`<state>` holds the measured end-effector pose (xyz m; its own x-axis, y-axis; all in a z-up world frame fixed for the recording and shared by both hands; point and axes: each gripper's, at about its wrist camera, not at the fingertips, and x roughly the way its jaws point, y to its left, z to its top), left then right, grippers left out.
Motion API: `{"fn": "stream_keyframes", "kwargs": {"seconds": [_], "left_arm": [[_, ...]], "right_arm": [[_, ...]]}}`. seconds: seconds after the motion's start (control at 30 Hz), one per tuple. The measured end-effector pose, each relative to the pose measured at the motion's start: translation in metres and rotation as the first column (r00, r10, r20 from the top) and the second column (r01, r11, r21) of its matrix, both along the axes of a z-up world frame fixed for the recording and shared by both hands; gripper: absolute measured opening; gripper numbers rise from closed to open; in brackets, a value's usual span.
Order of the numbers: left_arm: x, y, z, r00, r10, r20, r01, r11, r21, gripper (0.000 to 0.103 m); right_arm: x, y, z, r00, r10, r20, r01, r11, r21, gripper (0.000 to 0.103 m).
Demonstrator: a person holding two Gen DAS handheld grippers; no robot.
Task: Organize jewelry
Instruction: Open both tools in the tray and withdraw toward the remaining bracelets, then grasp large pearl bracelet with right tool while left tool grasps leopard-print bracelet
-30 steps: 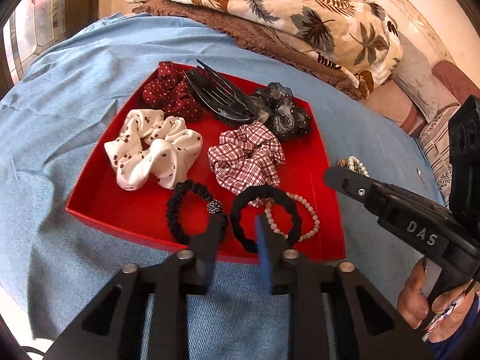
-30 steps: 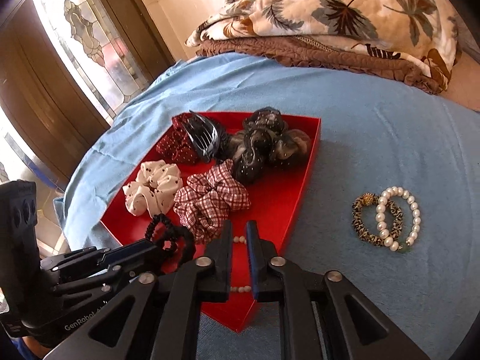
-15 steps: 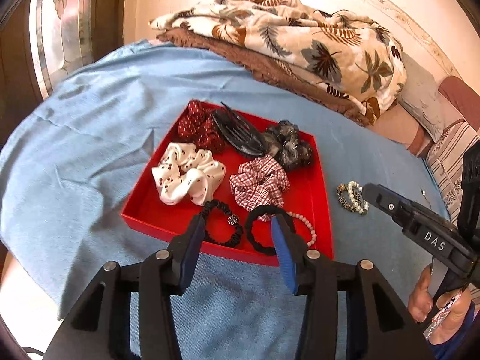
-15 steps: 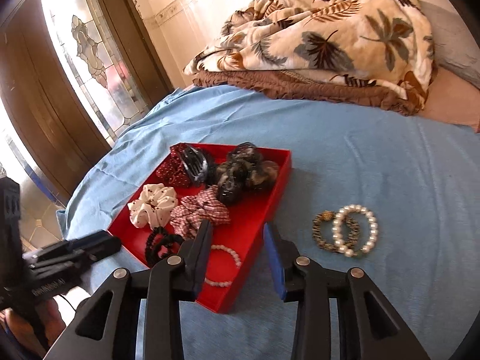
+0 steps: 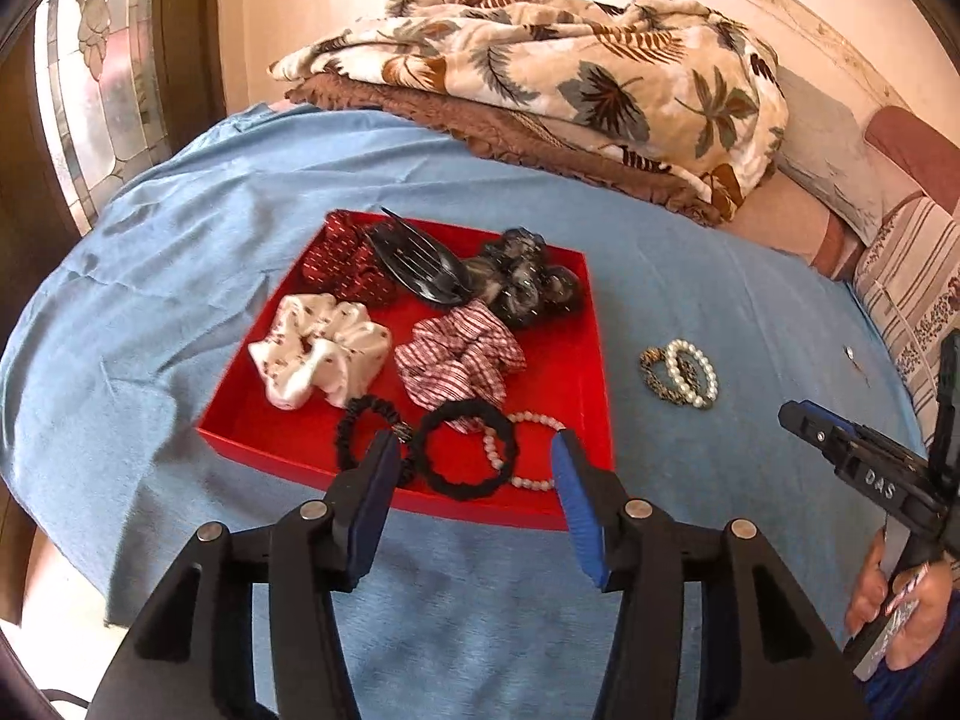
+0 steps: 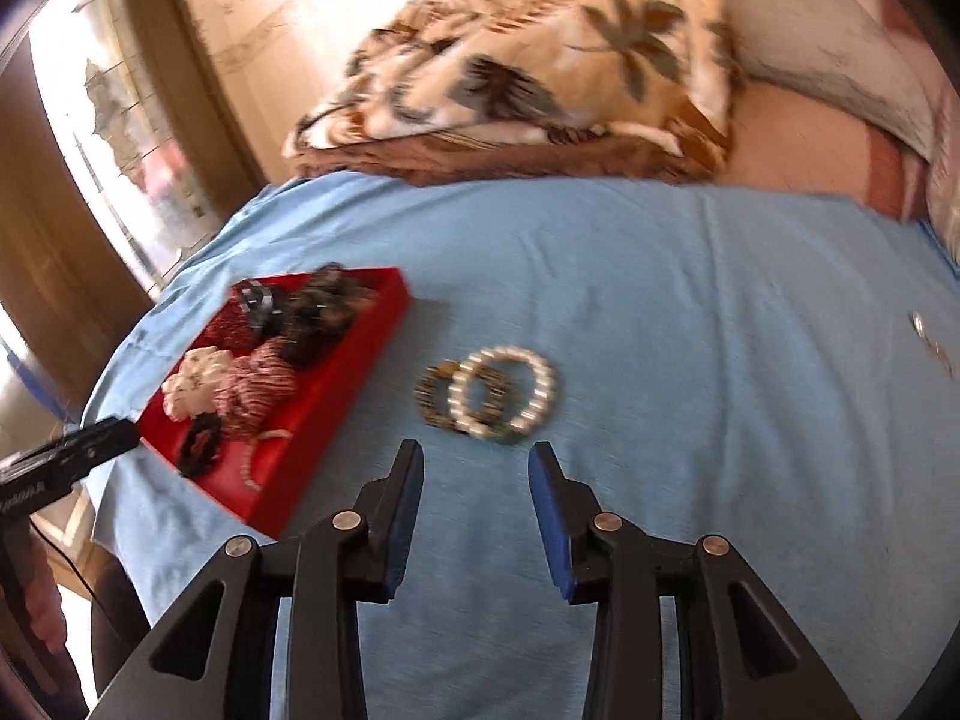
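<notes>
A red tray point(image 5: 480, 510) on the blue cloth holds several scrunchies, a black claw clip point(image 5: 420, 270), two black hair ties point(image 5: 462, 492) and a pearl bracelet point(image 5: 534, 417). My left gripper point(image 5: 475, 441) hovers over the tray's near edge. Its jaws are opening and nothing is between them. To the right of the tray, two pearl bracelets point(image 6: 501, 390) and a leopard-print bracelet point(image 6: 438, 396) lie overlapped on the cloth. My right gripper point(image 6: 475, 449) stands open just short of them and is empty. The right wrist view is blurred.
A floral blanket point(image 5: 540, 72) on a brown one is piled at the back. Pillows point(image 5: 912, 276) line the right side. A small metal item point(image 6: 924, 330) lies on the cloth at far right. A stained-glass door point(image 5: 90, 90) is on the left. The cloth's edge drops off near me.
Both grippers have opened and drawn back from the tray, leaving the pearl bracelet and black tie in it. The right one has swung right to face the bracelets on the cloth.
</notes>
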<state>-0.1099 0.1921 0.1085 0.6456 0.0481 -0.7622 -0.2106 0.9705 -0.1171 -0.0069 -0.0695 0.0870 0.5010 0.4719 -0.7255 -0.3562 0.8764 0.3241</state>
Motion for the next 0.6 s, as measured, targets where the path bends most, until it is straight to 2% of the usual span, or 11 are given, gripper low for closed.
{"fn": "stream_keyframes", "kwargs": {"seconds": [0.17, 0.33, 0.43, 0.5, 0.57, 0.6], "left_arm": [[0.002, -0.019, -0.005, 0.999, -0.044, -0.005, 0.044, 0.999, -0.001, 0.051], [0.009, -0.037, -0.009, 0.995, -0.095, -0.011, 0.095, 0.995, 0.004, 0.051], [0.016, -0.048, -0.010, 0.993, -0.118, -0.012, 0.118, 0.993, 0.004, 0.051], [0.024, -0.056, -0.010, 0.991, -0.133, -0.009, 0.133, 0.991, 0.016, 0.051], [0.033, -0.065, -0.010, 0.989, -0.147, -0.008, 0.147, 0.989, 0.034, 0.051], [0.038, -0.068, -0.011, 0.988, -0.153, -0.011, 0.153, 0.987, 0.039, 0.051]], "right_arm": [[0.023, -0.007, -0.023, 0.998, -0.034, -0.058, 0.035, 0.999, 0.024, 0.040], [0.061, 0.012, -0.049, 0.994, -0.054, -0.091, 0.053, 0.999, -0.008, 0.039], [0.079, 0.026, -0.059, 0.994, -0.056, -0.095, 0.053, 0.998, -0.030, 0.033], [0.088, 0.035, -0.065, 0.994, -0.069, -0.085, 0.061, 0.994, -0.096, 0.019], [0.092, 0.038, -0.066, 0.996, -0.068, -0.064, 0.058, 0.987, -0.149, 0.010], [0.092, 0.036, -0.065, 0.996, -0.072, -0.057, 0.060, 0.981, -0.184, 0.010]]}}
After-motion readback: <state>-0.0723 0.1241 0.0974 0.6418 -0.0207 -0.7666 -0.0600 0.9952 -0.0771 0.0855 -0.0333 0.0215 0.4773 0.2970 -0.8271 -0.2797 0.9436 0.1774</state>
